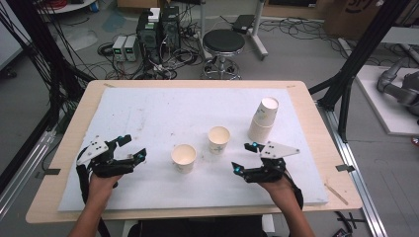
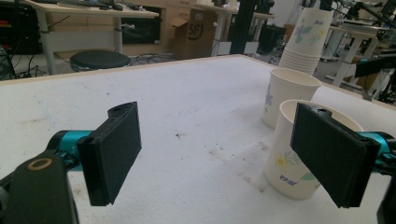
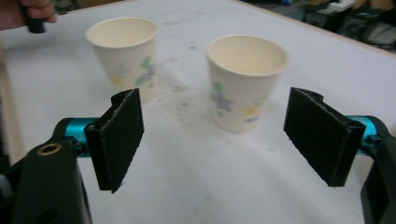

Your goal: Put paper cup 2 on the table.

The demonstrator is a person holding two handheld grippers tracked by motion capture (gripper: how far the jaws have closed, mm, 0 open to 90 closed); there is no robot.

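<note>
High view: left claw and right claw gape wide, empty.

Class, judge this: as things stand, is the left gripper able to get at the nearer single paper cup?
Probably yes. The left gripper is open, and bare white mat lies between it and the nearer cup; nothing stands between them.

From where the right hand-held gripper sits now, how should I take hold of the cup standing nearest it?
Grip the nearer single cup across its side wall, just below the rim, coming in level from the person's side. It stands upright, open end up, apart from the other cup, and its tapered wall would fit between the open jaws of the right hand-held gripper.
</note>
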